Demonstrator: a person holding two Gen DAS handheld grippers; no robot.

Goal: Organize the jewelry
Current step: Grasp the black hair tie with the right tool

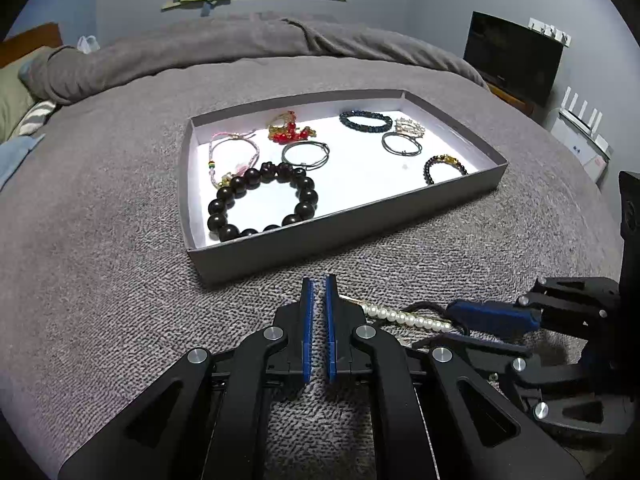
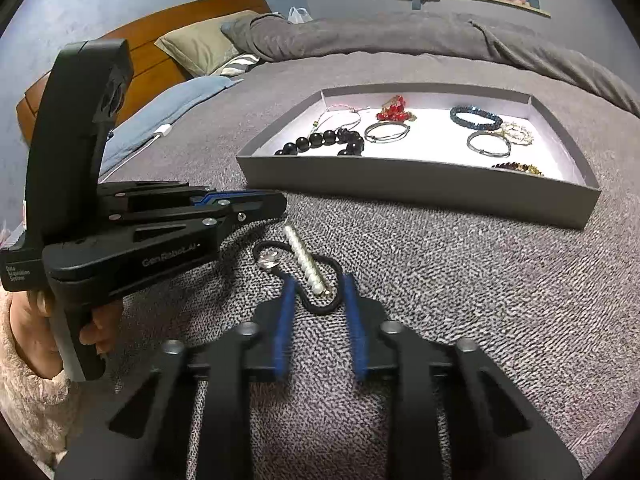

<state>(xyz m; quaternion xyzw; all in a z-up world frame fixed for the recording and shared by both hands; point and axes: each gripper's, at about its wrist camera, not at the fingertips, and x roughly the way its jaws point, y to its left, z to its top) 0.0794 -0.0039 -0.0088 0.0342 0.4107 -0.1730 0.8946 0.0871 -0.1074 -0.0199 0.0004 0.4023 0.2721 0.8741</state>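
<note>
A pearl hair clip point(image 2: 307, 261) and a black hair tie point(image 2: 325, 300) with a clear charm lie on the grey bedspread in front of a shallow grey tray point(image 2: 420, 184). The tray point(image 1: 280, 256) holds several bracelets, among them a large black bead bracelet point(image 1: 262, 200). My right gripper point(image 2: 319, 286) is open, its blue pads either side of the clip's near end and the tie. My left gripper point(image 1: 319, 280) is shut and empty, just left of the pearl clip point(image 1: 404, 316). It also shows in the right wrist view point(image 2: 256, 200).
A rumpled grey duvet point(image 1: 260, 40) lies behind the tray. Pillows point(image 2: 200, 46) and a wooden headboard stand to the left. A dark monitor point(image 1: 516, 56) and a white router are at the right. A blue cloth with a white cable point(image 2: 160, 132) lies left of the tray.
</note>
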